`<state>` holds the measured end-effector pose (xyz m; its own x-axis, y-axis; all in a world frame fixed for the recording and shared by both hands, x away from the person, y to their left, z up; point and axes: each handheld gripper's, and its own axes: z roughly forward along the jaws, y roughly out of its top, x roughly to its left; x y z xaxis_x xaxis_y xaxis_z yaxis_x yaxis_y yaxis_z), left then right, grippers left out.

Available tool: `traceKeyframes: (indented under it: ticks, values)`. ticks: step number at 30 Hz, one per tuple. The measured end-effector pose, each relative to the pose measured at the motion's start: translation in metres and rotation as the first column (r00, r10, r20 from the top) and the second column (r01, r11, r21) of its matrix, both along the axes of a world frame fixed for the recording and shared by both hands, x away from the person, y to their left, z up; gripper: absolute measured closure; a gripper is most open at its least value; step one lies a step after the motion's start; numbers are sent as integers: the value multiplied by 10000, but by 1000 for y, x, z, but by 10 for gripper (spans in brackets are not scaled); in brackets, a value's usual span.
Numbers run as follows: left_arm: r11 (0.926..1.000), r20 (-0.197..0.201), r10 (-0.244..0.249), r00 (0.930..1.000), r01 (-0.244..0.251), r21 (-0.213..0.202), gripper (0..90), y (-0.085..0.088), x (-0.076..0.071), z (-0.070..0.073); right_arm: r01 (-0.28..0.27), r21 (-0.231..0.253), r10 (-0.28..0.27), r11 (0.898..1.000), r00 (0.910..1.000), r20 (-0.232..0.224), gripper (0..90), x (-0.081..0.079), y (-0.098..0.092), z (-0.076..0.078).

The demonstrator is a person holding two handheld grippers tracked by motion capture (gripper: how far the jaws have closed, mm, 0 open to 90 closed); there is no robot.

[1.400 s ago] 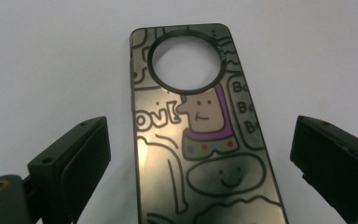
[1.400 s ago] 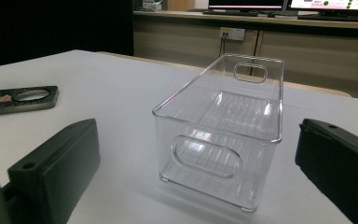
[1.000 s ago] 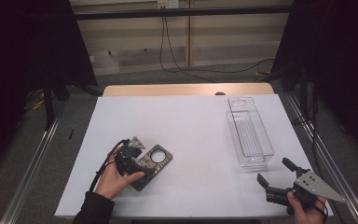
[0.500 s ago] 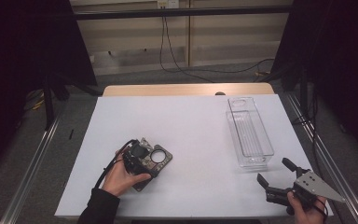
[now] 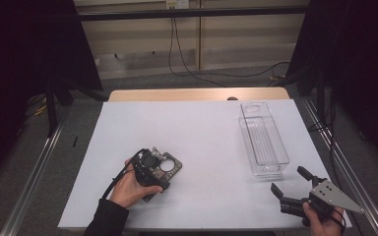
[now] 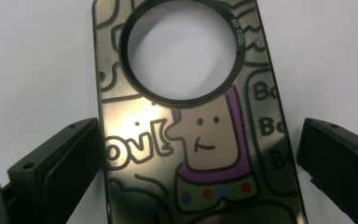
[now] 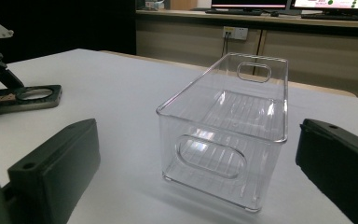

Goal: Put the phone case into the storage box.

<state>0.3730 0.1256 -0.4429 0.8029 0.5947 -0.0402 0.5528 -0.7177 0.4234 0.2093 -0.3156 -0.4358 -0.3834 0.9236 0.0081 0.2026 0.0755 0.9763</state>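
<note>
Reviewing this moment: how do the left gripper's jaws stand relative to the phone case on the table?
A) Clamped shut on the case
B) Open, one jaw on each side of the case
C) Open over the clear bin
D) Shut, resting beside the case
B: in the left gripper view the left gripper has its jaws spread, one on either side of the phone case, with white table showing between the right jaw and the case.

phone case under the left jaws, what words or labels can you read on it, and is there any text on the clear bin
"SO COOL": small print on the black ring around the round hole of the phone case.
"ovl": partly cut bubble letters at its left edge.
"Bo", "Bo": cut off at its right edge.
Clear bin: no text.
</note>
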Motion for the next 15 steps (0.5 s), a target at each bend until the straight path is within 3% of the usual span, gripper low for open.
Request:
traceKeyframes:
  ticks: [10, 15]
  values:
    - [9999, -152, 146, 9998, -144, 84, 23, -2, 1, 1, -24, 25, 24, 10000, 10000, 2, 0, 0, 0, 0]
    - [9997, -176, 188, 9997, -186, 135, 84, 0, 2, 4, -41, -1, 41, 10000, 10000, 0, 0, 0, 0, 0]
